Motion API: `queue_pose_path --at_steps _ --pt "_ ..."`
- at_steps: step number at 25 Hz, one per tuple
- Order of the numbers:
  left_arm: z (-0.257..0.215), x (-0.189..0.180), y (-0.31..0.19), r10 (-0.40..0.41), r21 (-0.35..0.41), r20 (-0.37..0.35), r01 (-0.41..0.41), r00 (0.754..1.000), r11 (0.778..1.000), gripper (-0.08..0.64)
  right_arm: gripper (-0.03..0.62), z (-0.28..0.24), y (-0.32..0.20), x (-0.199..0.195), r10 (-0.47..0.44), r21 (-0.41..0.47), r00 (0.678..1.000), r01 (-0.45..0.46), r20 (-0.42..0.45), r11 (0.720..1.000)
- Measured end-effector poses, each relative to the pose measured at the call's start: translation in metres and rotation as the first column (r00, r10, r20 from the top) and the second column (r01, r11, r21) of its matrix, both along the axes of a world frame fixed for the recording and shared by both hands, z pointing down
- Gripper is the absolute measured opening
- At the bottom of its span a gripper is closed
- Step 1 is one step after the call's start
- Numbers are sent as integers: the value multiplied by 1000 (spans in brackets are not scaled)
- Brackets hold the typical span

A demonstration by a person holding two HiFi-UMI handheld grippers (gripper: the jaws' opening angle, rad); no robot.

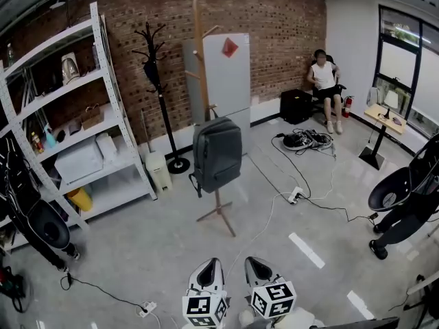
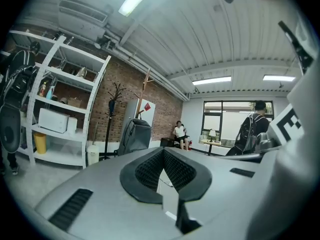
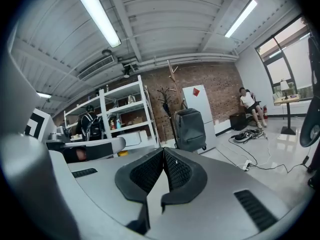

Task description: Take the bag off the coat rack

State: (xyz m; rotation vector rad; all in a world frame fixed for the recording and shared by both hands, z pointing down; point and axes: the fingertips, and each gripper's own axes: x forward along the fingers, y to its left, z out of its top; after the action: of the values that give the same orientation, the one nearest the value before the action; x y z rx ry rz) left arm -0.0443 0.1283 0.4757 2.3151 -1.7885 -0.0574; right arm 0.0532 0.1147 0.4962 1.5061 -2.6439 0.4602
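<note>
Matt grey cloth bag; bare wooden coat rack; rough brick wall; smooth, faintly glossy floor.

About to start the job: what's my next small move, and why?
Probably carry both grippers forward toward the grey backpack: it hangs on the wooden coat rack well ahead, while the left gripper and right gripper sit shut, empty and far short of it.

1 bag, 2 coat racks, 2 hand-held grippers
</note>
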Motion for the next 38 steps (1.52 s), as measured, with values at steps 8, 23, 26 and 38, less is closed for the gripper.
queue_pose_path --at_steps 8,23,26,38 --pt "-6 7 -44 -42 34 35 41 999 999 3 12 0 -47 9 -3 1 1000 3 16 1000" --pt "3 0 -95 -68 20 29 67 997 998 3 12 8 -102 1 -24 -11 1000 24 10 1000" --pt "3 -2 -107 -61 18 27 60 998 998 3 12 9 -112 1 -18 -13 1000 18 10 1000" --pt "2 -10 -167 -22 44 33 21 999 999 3 12 12 -172 -6 36 -1 999 -36 -2 999"
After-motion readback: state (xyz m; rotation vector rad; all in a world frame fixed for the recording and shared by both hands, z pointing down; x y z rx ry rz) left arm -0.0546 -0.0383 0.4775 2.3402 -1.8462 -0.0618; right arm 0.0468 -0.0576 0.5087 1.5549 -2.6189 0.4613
